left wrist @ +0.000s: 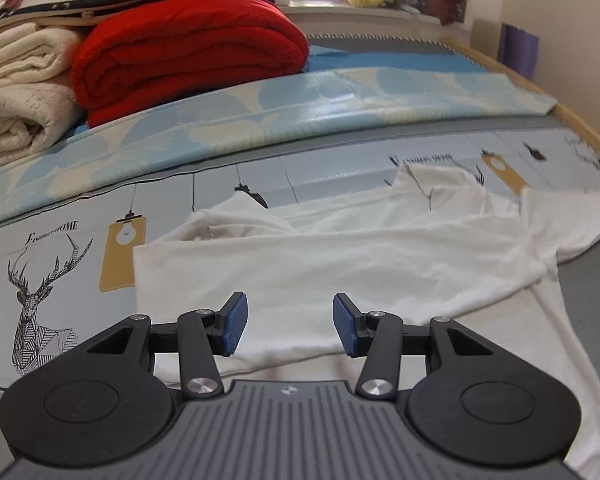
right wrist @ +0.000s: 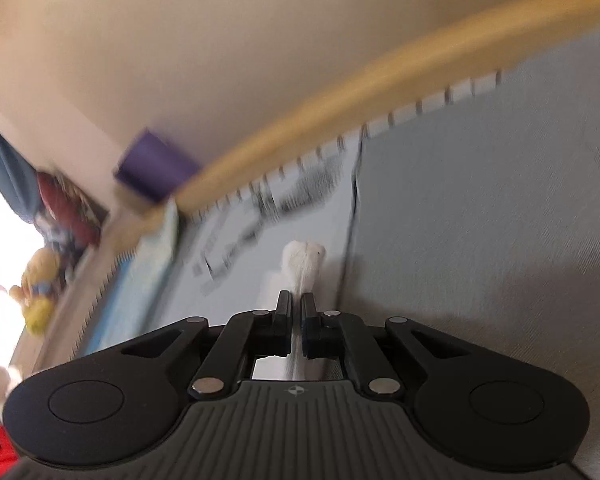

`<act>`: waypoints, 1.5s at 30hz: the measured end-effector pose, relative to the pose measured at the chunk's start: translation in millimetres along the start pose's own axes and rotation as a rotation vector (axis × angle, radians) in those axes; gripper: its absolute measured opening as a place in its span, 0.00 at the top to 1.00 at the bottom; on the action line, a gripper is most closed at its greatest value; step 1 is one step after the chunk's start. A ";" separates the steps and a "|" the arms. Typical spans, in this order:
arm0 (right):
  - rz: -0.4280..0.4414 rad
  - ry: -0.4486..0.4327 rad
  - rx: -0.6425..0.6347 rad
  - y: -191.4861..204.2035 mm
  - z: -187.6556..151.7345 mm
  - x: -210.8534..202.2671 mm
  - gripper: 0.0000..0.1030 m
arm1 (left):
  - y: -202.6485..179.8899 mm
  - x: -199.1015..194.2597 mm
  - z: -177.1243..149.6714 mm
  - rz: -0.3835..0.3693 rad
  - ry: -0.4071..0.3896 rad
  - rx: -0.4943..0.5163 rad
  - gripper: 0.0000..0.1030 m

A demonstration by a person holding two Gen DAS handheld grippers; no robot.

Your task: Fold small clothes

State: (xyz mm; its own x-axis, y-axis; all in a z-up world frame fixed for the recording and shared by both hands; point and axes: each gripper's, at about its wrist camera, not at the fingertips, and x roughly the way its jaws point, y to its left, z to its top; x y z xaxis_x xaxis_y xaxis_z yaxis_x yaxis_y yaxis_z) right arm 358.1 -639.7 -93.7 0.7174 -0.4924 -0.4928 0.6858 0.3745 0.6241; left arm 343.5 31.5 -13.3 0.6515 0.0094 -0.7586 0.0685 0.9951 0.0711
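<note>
A white small T-shirt point(left wrist: 340, 264) lies partly folded on the printed mat point(left wrist: 60, 248), its sleeves toward the far side and the right. My left gripper point(left wrist: 290, 322) is open and empty, its blue pads point(left wrist: 234, 324) just above the shirt's near edge. My right gripper point(right wrist: 297, 312) is shut on a bunched piece of the white shirt point(right wrist: 304, 262) that sticks out past the fingertips. The right wrist view is blurred and tilted.
A red folded blanket point(left wrist: 188, 52) and cream blankets point(left wrist: 16, 92) are stacked at the back left. A light blue patterned mat point(left wrist: 300, 112) lies behind the shirt. A wooden rim point(right wrist: 340, 92) edges the surface on the right, with a purple box point(right wrist: 156, 168) beyond.
</note>
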 end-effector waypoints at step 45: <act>0.397 0.697 -1.274 174.7 -245.3 -222.6 0.63 | 176.6 26.0 2.9 -0.132 0.202 -0.567 0.71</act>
State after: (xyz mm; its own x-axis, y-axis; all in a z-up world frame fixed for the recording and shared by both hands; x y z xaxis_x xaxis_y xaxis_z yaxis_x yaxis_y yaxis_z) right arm 348.4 -271.9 -23.7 0.5387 0.1264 -0.8329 -0.1796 0.9832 0.0330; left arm 374.8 207.2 -18.6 0.5055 -0.1544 -0.8489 -0.3097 0.8859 -0.3455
